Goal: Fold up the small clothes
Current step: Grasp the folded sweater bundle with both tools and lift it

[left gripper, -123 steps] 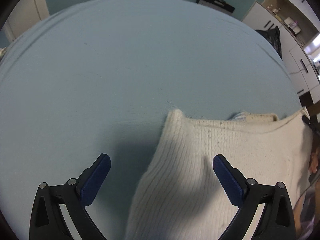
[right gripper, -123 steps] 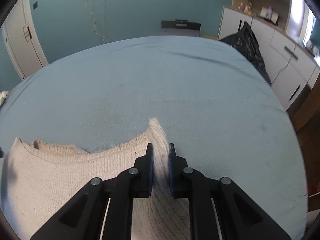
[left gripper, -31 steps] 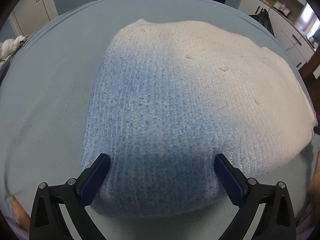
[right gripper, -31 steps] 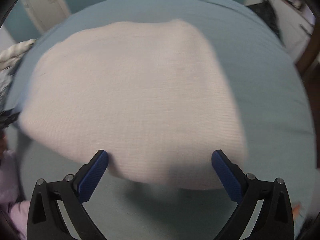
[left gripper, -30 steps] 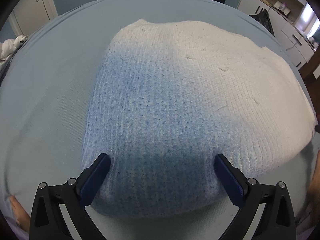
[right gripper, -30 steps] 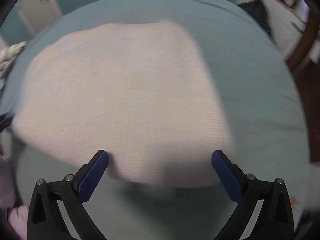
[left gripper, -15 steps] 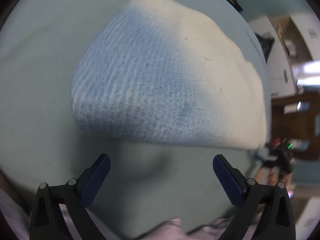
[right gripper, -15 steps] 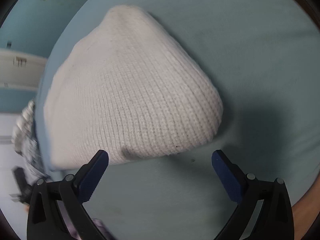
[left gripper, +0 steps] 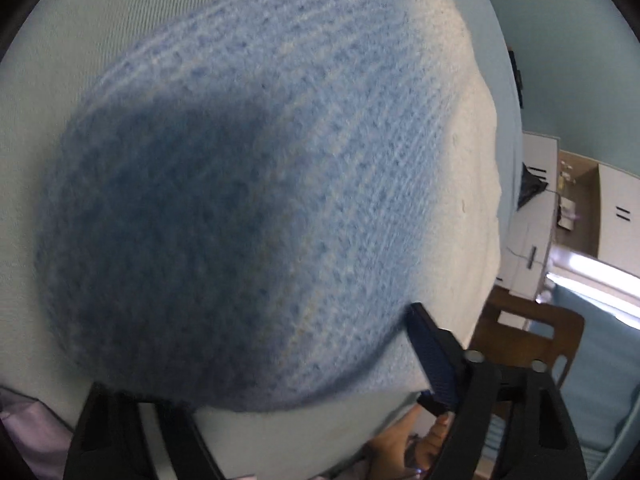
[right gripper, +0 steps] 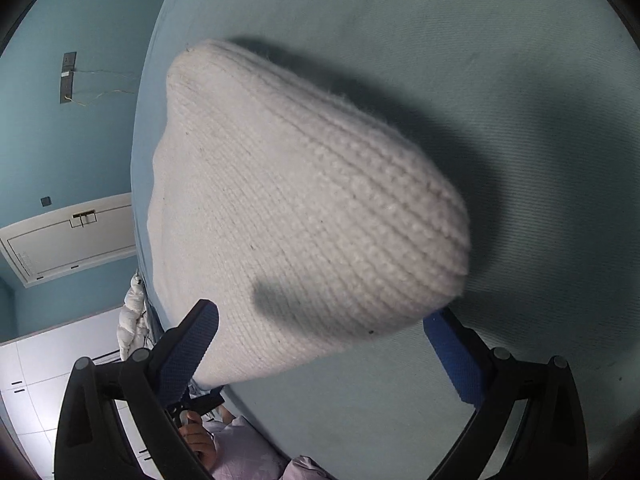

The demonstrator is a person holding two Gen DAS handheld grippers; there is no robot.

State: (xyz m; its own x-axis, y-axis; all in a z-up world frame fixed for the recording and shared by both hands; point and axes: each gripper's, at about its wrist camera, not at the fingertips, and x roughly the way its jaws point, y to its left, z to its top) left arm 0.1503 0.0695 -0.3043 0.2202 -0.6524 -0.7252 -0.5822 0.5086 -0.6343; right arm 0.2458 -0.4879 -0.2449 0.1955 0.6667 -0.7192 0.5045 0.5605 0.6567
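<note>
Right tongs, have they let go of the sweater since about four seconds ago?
Yes. The right tongs were shut on the knit's edge; now they're open, straddling the folded sweater on the blue bedsheet.

text: none legible | labels: none | brands: none | numbers: none

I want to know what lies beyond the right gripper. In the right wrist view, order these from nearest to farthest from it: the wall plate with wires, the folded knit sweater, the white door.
1. Folded knit sweater: lies on the blue bed between the open fingers of the right gripper.
2. White door: left, past the bed's edge.
3. Wall plate with wires: upper left, on the teal wall.
</note>
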